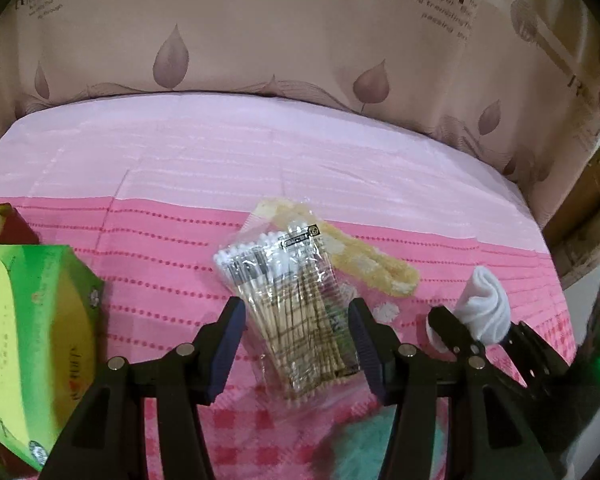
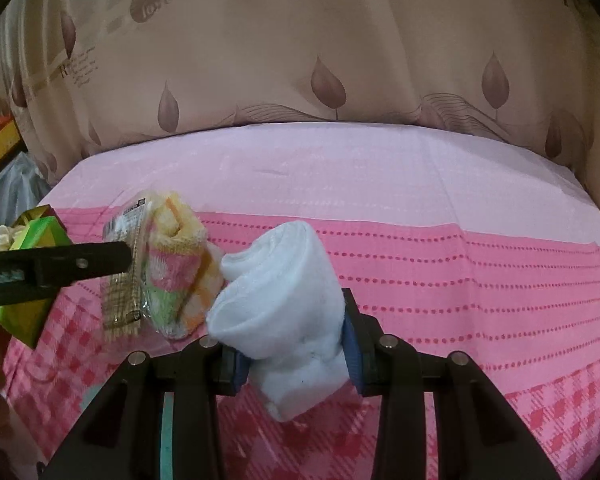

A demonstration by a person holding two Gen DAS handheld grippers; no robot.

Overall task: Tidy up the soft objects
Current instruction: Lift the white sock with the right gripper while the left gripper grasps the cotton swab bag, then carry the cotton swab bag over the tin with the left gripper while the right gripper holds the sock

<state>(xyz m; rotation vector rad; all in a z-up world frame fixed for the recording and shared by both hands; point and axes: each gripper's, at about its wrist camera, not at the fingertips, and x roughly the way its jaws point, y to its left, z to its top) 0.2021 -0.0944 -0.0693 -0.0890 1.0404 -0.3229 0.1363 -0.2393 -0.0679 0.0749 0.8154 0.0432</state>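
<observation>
A clear bag of cotton swabs (image 1: pixel 290 300) lies on the pink cloth between the open fingers of my left gripper (image 1: pixel 296 332); I cannot tell if the pads touch it. A yellow checked cloth (image 1: pixel 376 264) lies behind the bag. My right gripper (image 2: pixel 292 356) is shut on a rolled white towel (image 2: pixel 284 312), which also shows in the left wrist view (image 1: pixel 486 308). In the right wrist view the swab bag (image 2: pixel 124 280) and the checked cloth (image 2: pixel 176 272) lie left of the towel, with a left finger (image 2: pixel 60 268) beside them.
A green and yellow tissue box (image 1: pixel 28 344) stands at the left, with a red box (image 1: pixel 8 220) behind it. A pale green soft thing (image 1: pixel 364 452) lies near the front. The pink table cloth (image 2: pixel 460 280) ends at a leaf-print curtain (image 2: pixel 340 60).
</observation>
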